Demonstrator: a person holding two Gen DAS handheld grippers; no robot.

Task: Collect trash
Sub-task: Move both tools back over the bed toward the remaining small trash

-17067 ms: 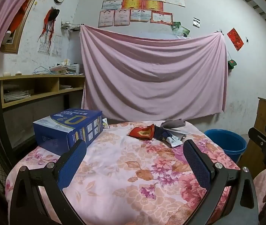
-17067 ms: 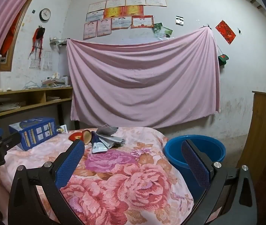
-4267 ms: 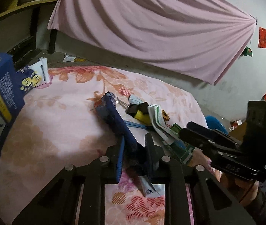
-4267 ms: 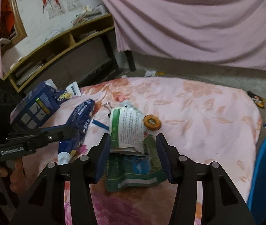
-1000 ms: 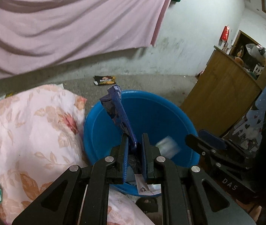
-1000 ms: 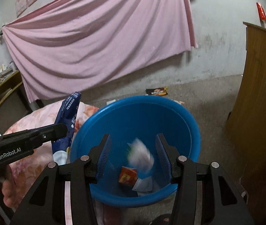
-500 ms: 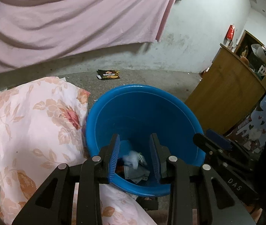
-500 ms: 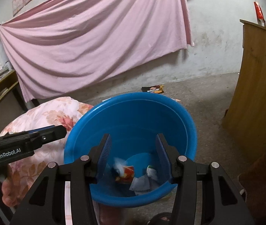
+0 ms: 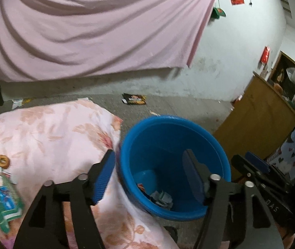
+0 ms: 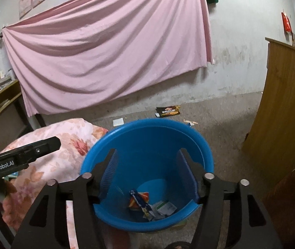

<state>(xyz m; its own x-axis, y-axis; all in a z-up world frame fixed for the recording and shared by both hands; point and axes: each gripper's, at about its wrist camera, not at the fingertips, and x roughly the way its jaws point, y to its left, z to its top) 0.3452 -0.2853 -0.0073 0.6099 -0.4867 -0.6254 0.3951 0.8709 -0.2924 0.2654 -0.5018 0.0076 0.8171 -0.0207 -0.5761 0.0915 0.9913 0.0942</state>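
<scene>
A blue plastic bucket stands on the floor beside the floral-covered table. Wrappers lie in its bottom. My left gripper is open and empty, held over the bucket's left rim. My right gripper is open and empty above the bucket's mouth. More trash stays on the table at the left: a green packet and a small brown ring.
A wooden cabinet stands right of the bucket. A black-and-orange wrapper and paper scraps lie on the concrete floor. A pink sheet hangs on the back wall.
My left gripper let go of the dark blue wrapper, which fell into the bucket, then opened wider and swung left. The right gripper stays open over the bucket.
</scene>
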